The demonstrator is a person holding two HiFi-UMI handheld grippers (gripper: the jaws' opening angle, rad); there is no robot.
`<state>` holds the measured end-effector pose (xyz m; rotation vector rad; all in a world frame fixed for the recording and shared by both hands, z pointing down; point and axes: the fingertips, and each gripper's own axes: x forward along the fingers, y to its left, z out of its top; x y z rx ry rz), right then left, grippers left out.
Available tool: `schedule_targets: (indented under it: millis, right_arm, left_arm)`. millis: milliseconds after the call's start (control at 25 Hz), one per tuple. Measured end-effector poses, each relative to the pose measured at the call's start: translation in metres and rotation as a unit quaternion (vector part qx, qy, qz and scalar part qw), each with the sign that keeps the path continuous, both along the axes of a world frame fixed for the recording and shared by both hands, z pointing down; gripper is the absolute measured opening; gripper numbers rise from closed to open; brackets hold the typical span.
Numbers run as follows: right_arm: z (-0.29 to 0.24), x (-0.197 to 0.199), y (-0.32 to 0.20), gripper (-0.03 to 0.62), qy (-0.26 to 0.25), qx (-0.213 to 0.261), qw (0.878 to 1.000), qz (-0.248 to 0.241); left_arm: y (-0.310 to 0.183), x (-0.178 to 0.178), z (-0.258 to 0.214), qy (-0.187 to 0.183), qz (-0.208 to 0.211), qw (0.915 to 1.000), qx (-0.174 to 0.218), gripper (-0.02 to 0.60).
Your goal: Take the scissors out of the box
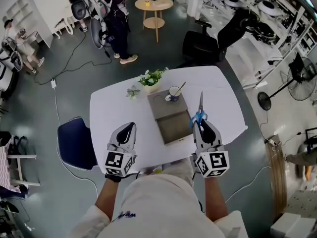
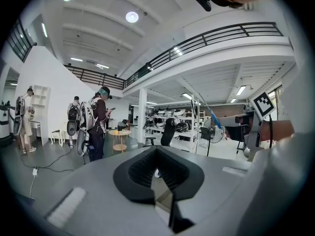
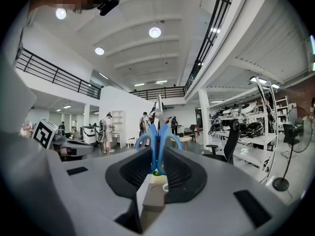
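Scissors (image 1: 200, 112) with blue handles are held above the white table (image 1: 109, 113), blades pointing away from me, just right of the open grey box (image 1: 174, 127). My right gripper (image 1: 200, 123) is shut on their handles. In the right gripper view the blue handles (image 3: 157, 141) sit between the pads with the blades (image 3: 158, 104) rising past them, and the box (image 3: 152, 193) shows below. My left gripper (image 1: 130, 127) hovers over the table left of the box, shut and empty. In the left gripper view its pads (image 2: 157, 154) meet with nothing between them.
The box's lid (image 1: 166, 104) lies flat beyond its base. A cup with a spoon (image 1: 173, 93) and a potted plant (image 1: 151, 79) stand at the table's far side. A blue chair (image 1: 77, 143) is at the left, a black office chair (image 1: 200, 43) beyond, and a person (image 1: 116, 24) stands farther back.
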<state>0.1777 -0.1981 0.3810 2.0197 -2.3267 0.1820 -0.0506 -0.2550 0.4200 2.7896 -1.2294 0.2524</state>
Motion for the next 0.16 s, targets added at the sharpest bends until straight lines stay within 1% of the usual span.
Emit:
schedule_targets:
  millis: [160]
  right_arm:
    - [0.0056, -0.0036, 0.0008, 0.083, 0.004, -0.005, 1.000, -0.002]
  left_arm:
    - [0.0026, -0.0012, 0.0056, 0.000, 0.001, 1.0000, -0.002, -0.003]
